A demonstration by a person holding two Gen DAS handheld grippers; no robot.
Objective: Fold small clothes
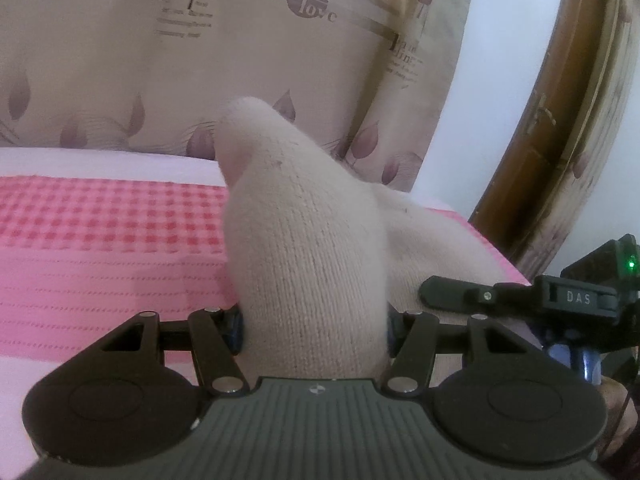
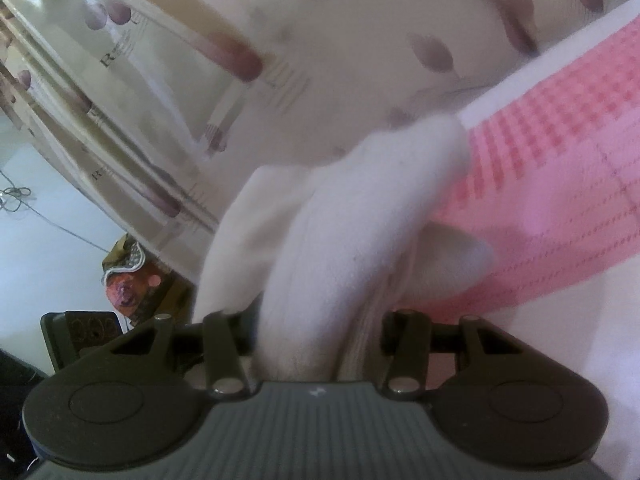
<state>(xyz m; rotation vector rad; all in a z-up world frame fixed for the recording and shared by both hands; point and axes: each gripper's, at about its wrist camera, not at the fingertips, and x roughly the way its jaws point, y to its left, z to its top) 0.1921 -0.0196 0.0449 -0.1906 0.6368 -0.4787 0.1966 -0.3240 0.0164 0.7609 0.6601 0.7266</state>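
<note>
A cream knitted sock [image 1: 304, 248] fills the middle of the left wrist view, bunched between the jaws of my left gripper [image 1: 314, 332], which is shut on it. The sock rises toward the curtain and trails right under the other gripper's finger [image 1: 452, 292]. In the right wrist view the same pale sock [image 2: 360, 232] is clamped in my right gripper [image 2: 316, 340], with folds hanging to both sides above the pink bedspread [image 2: 560, 152]. The fingertips of both grippers are hidden by the fabric.
A pink checked bedspread [image 1: 100, 248] covers the bed. A beige printed curtain [image 1: 240, 60] hangs behind it. A wooden frame [image 1: 560, 120] stands at the right by a white wall. A patterned bundle [image 2: 128, 276] and a dark device [image 2: 80, 336] sit at lower left.
</note>
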